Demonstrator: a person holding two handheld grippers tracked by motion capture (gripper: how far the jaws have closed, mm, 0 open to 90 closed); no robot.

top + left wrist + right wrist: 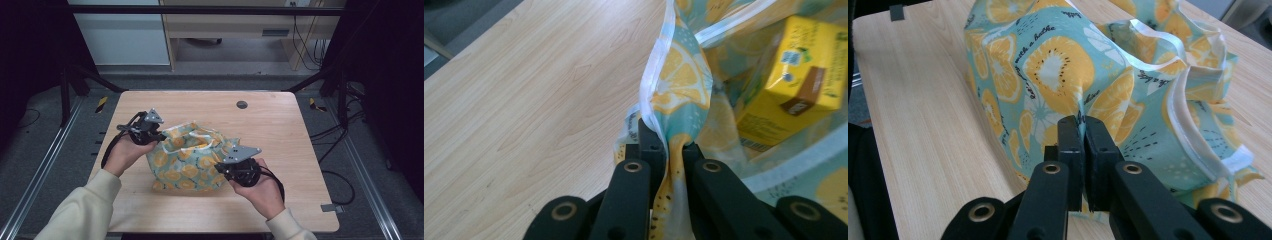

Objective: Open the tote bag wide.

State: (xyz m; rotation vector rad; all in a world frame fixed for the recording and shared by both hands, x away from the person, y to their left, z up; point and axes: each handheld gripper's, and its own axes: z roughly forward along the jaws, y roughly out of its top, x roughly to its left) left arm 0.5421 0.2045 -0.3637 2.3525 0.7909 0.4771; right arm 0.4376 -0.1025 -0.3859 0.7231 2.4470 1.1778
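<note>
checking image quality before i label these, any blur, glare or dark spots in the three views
High view: the table is evenly lit, the surroundings fall to near black, and the bag looks soft and small. Left gripper view: the cloth and yellow carton are slightly soft, the carton top bright; the left gripper is sharp. Right gripper view: the fruit print is fairly clear, the white trim glares, and the right gripper is in focus.

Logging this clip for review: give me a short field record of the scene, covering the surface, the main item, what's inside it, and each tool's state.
surface: wooden table
main item: fabric bag with a lemon print, standing open on the table
contents: yellow carton seen inside the bag's mouth
left tool: shut on the bag's rim, fabric pinched between the jaws
right tool: shut on the bag's side fabric
hands: one on each side of the bag
</note>
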